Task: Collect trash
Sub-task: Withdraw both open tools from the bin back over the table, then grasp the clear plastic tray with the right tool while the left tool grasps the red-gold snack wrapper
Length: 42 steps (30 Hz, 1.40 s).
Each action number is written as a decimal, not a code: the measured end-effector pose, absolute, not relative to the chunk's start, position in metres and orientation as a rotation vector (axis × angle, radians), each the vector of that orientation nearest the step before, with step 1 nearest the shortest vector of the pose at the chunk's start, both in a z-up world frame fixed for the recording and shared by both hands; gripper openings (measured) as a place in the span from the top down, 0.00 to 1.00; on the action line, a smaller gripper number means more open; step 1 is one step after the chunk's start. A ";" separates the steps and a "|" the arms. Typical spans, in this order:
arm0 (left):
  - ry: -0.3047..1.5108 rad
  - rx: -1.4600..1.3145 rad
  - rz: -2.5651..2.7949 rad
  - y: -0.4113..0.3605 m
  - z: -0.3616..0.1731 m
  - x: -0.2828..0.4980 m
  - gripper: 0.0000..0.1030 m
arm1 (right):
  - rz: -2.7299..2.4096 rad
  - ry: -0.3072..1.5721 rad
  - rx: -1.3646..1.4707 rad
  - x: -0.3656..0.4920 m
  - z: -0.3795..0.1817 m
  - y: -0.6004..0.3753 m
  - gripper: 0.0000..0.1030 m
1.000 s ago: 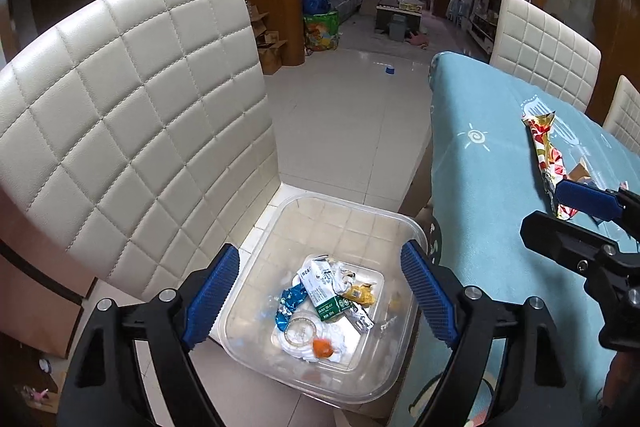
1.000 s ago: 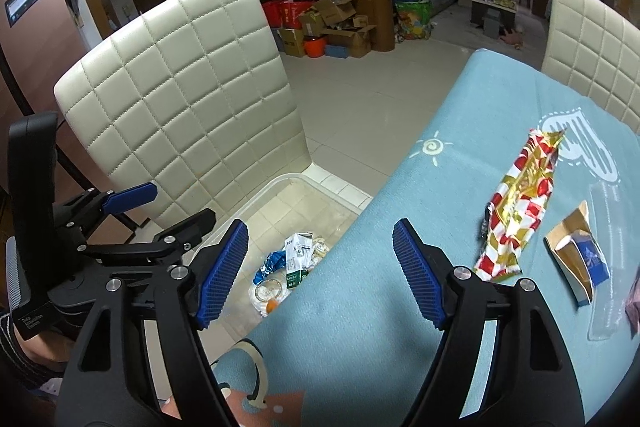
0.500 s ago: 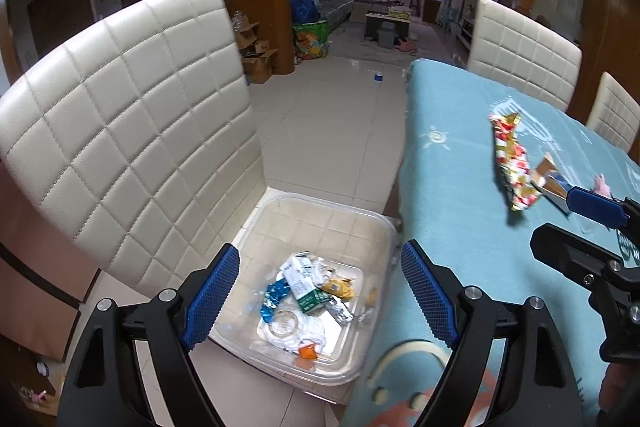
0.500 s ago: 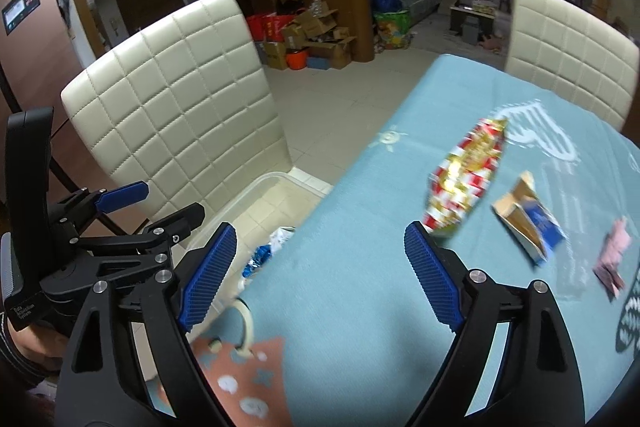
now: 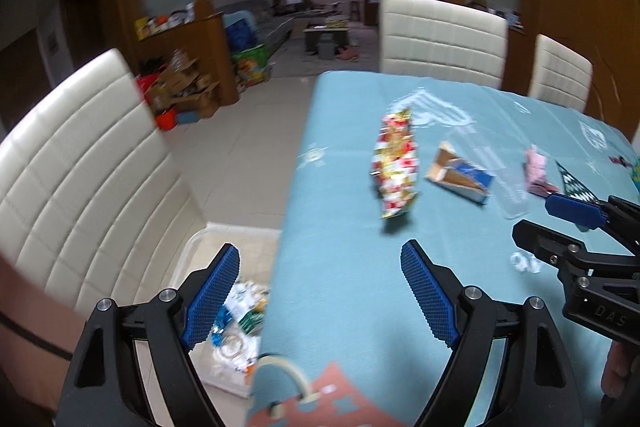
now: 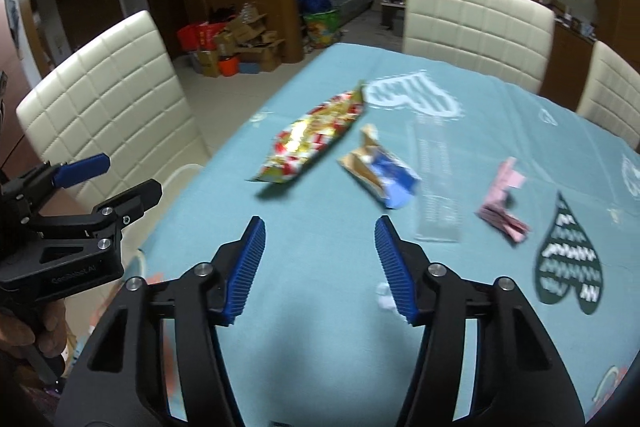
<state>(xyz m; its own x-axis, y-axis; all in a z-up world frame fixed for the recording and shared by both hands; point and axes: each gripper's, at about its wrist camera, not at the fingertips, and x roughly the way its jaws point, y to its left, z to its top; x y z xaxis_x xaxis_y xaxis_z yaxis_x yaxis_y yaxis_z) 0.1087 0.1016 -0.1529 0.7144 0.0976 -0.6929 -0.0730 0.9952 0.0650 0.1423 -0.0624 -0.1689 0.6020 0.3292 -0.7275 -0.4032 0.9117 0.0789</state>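
Both views look down a table (image 6: 320, 327) under a light blue cloth. In the right wrist view the right gripper (image 6: 319, 269) fills the lower middle of the frame, its blue pads apart with nothing between them; the jaws have just been closing and grasp only air above the cloth. A small clear scrap (image 6: 385, 297) lies on the cloth just beside the right pad. Above it, in the centre of the frame, lies a red and gold wrapper (image 6: 310, 141), with a torn blue carton (image 6: 378, 173) just to its right. A clear plastic strip (image 6: 436, 183) lies right of the carton, and a pink scrap (image 6: 502, 205) sits further right, near a dark heart printed on the cloth.

In the left wrist view the left gripper (image 5: 320, 297) sits at the bottom centre, released and wide, holding nothing, straddling the table's left edge. Under its left pad, at lower left, a clear bin (image 5: 188, 255) stands on the floor beside a cream chair (image 5: 88, 163), with trash (image 5: 240, 319) already inside. The wrapper (image 5: 396, 169) and carton (image 5: 460, 179) lie at centre right of that frame, blurred
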 end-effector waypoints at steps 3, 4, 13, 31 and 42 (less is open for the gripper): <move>0.761 0.061 0.057 0.079 -0.151 0.117 0.21 | 0.395 0.819 -0.092 0.147 -0.170 -0.081 0.46; 0.762 0.067 0.048 0.074 -0.150 0.120 0.21 | 0.384 0.823 -0.087 0.149 -0.170 -0.086 0.46; 0.819 0.086 0.014 0.052 -0.167 0.163 0.21 | 0.315 0.861 -0.031 0.197 -0.189 -0.117 0.45; 0.929 0.070 -0.019 0.053 -0.234 0.247 0.30 | 0.308 0.948 -0.042 0.253 -0.247 -0.113 0.57; 0.892 0.072 -0.087 0.043 -0.206 0.219 0.78 | 0.309 0.889 -0.038 0.226 -0.218 -0.115 0.57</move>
